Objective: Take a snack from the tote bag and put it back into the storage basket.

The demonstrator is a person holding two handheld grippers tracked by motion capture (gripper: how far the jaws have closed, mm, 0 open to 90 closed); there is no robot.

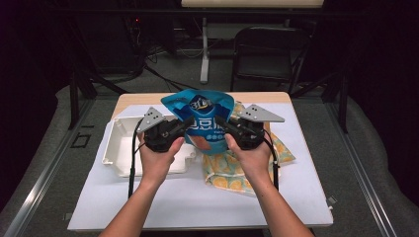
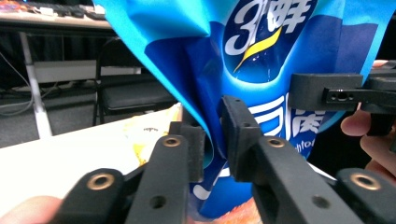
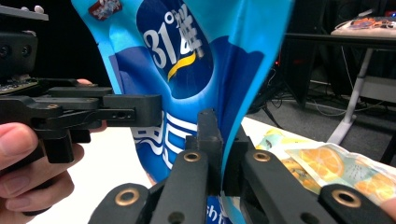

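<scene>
Bag (image 1: 200, 118), blue, hangs upright above the counter (image 1: 197, 197), between a white tray (image 1: 118, 143) and an orange-print cloth (image 1: 232, 170). Left gripper (image 2: 212, 135) pinches its left edge; right gripper (image 3: 219, 144) is clamped on its right edge.

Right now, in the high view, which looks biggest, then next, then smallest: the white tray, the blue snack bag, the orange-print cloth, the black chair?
1. White tray and black chair: alike, and the chair stands farther off, so I won't rank them.
2. Orange-print cloth, partly hidden under the bag.
3. Blue snack bag, held up nearer the camera, so it is unsure.
</scene>
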